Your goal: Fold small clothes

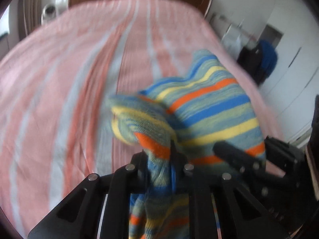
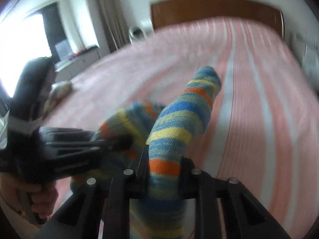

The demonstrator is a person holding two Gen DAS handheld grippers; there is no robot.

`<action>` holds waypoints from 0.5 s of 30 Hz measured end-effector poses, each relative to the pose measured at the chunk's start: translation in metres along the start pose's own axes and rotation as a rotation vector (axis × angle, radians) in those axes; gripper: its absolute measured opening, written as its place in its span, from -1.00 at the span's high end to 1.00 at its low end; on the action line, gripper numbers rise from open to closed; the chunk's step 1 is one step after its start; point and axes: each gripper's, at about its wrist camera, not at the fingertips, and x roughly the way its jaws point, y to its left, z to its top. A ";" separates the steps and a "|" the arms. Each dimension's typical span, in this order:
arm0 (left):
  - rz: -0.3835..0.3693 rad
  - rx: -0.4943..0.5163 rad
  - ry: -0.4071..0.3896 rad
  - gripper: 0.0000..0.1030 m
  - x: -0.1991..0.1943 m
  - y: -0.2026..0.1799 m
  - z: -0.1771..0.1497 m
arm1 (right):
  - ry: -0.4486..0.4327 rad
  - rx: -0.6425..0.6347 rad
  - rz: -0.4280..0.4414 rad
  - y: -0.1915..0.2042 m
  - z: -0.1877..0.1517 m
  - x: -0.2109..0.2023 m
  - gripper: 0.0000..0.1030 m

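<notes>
A knitted sock point(image 1: 209, 103) striped blue, yellow, orange and green hangs above the pink striped bed sheet point(image 1: 69, 79). My left gripper point(image 1: 158, 151) is shut on a bunched part of it, with fabric trailing down between the jaws. My right gripper point(image 1: 245, 147) comes in from the right and also clamps striped fabric. In the right wrist view the right gripper point(image 2: 165, 155) is shut on a long striped sock point(image 2: 185, 115) that points away over the sheet point(image 2: 259, 99). The left gripper point(image 2: 125, 141) grips a bunched striped part point(image 2: 129, 119) just to its left. I cannot tell whether this is one sock or two.
A brown headboard point(image 2: 215, 6) closes the far end of the bed. A hand point(image 2: 39, 199) holds the left gripper's handle. A small pale bundle point(image 2: 61, 87) lies near the bed's left edge. A bright window point(image 2: 24, 39) and a curtain point(image 2: 111, 16) stand beyond. Dark and blue items point(image 1: 267, 59) hang beside the bed.
</notes>
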 end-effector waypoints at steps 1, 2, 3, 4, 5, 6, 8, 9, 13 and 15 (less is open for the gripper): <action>-0.005 0.008 -0.032 0.71 -0.010 -0.006 0.010 | -0.040 -0.007 -0.001 0.003 0.010 -0.011 0.56; -0.003 0.016 -0.056 0.64 -0.017 -0.009 0.018 | -0.073 0.002 -0.008 0.002 0.020 -0.019 0.56; 0.012 0.024 -0.069 0.41 -0.019 -0.010 0.025 | -0.100 0.025 -0.012 -0.004 0.030 -0.025 0.53; 0.045 0.029 -0.068 0.15 -0.017 -0.009 0.027 | -0.106 0.052 -0.012 -0.014 0.034 -0.027 0.48; 0.085 0.031 -0.060 -0.43 -0.014 -0.006 0.026 | -0.098 0.082 -0.014 -0.024 0.035 -0.027 0.17; 0.146 0.031 -0.059 -0.68 -0.011 -0.002 0.019 | -0.080 0.112 -0.021 -0.036 0.032 -0.024 -0.43; 0.261 0.050 -0.088 -0.69 -0.018 0.005 -0.007 | -0.024 0.173 -0.103 -0.070 0.006 -0.026 -0.81; 0.306 0.080 -0.095 -0.71 -0.027 0.007 -0.033 | -0.003 0.196 -0.153 -0.086 -0.015 -0.033 -0.81; 0.440 0.115 -0.140 -0.96 -0.060 -0.006 -0.107 | 0.072 0.171 -0.288 -0.111 -0.091 -0.074 -0.81; 0.466 0.105 -0.157 -0.99 -0.079 -0.020 -0.131 | 0.066 0.169 -0.332 -0.109 -0.121 -0.105 -0.81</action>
